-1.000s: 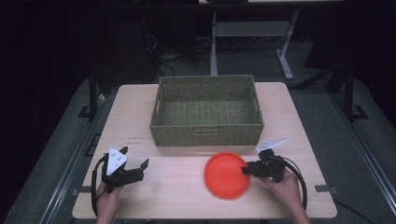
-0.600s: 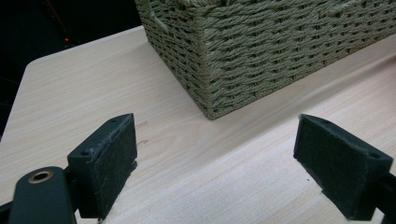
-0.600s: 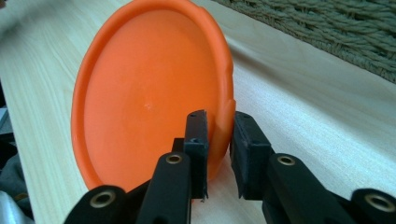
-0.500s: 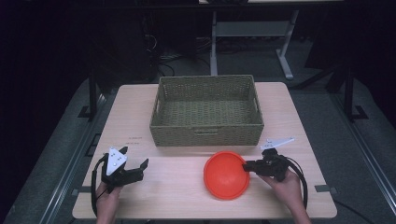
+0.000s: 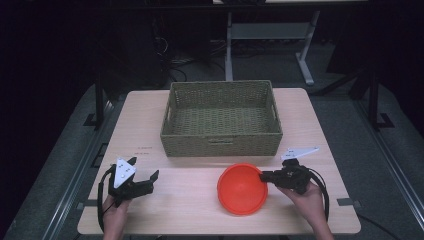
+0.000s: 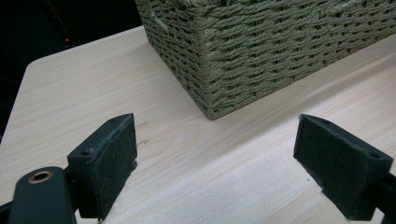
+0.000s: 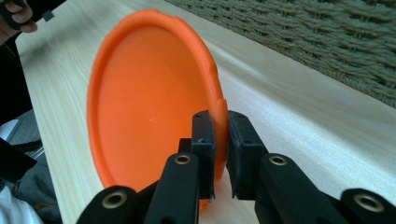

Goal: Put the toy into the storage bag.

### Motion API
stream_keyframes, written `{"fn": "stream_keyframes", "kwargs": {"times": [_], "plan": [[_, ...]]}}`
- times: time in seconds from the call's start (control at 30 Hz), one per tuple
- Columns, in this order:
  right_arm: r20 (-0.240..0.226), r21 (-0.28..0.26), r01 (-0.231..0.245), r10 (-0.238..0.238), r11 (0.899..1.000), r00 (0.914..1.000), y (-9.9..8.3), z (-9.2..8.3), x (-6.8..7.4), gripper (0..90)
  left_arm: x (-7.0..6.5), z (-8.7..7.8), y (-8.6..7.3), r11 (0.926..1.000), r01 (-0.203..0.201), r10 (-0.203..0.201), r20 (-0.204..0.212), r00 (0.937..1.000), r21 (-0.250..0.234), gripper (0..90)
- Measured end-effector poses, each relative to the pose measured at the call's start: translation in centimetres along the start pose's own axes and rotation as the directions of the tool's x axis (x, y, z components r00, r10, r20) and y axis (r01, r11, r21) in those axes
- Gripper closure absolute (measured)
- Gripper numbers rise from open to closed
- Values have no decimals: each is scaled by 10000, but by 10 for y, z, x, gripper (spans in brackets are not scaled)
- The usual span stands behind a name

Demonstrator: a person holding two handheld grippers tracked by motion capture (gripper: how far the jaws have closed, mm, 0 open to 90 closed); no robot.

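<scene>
A pale wooden table [image 5: 200, 210] stood in a dark room, with cables and metal stands dimly seen on the floor behind it. Since the earlier frames, the orange plate [image 5: 242, 188] had been tipped up from lying flat on the near right of the table, so that its hollow face was turned toward the person's left; the left hand had been kept where it was. The plate was seen to be round, plain and bright orange, with a raised rim and a smooth, shallow inside, and it was held on edge just in front of the basket. The right gripper [image 5: 263, 176] had just been closing, and its jaws were clamped on the plate's rim, one pad on each face, as was plainly seen in the right gripper view [image 7: 219, 135]. The left gripper [image 5: 148, 176] was rested at the near left, its jaws spread wide with only bare tabletop between them. Farther off, a woven green-grey basket [image 5: 222, 145] was seen at the middle of the table.
</scene>
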State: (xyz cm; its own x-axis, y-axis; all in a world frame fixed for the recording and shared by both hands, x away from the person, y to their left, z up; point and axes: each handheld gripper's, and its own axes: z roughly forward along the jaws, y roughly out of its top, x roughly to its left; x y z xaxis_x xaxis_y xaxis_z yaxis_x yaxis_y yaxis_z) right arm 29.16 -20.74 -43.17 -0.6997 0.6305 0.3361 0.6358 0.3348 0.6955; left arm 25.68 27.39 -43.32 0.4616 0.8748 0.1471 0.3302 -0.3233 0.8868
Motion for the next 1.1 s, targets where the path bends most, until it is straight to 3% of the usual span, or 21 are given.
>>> {"fn": "stream_keyframes", "kwargs": {"times": [0.53,1.1], "plan": [[-190,-432,70,-78,9990,9998,15,-25,12,820,1,-2,-1,10000,61,-61,-89,9999,-4,128],[198,-89,388,-386,9992,9991,49,-46,18,819,2,-3,-1,9999,130,-131,-145,9998,-13,128]]}}
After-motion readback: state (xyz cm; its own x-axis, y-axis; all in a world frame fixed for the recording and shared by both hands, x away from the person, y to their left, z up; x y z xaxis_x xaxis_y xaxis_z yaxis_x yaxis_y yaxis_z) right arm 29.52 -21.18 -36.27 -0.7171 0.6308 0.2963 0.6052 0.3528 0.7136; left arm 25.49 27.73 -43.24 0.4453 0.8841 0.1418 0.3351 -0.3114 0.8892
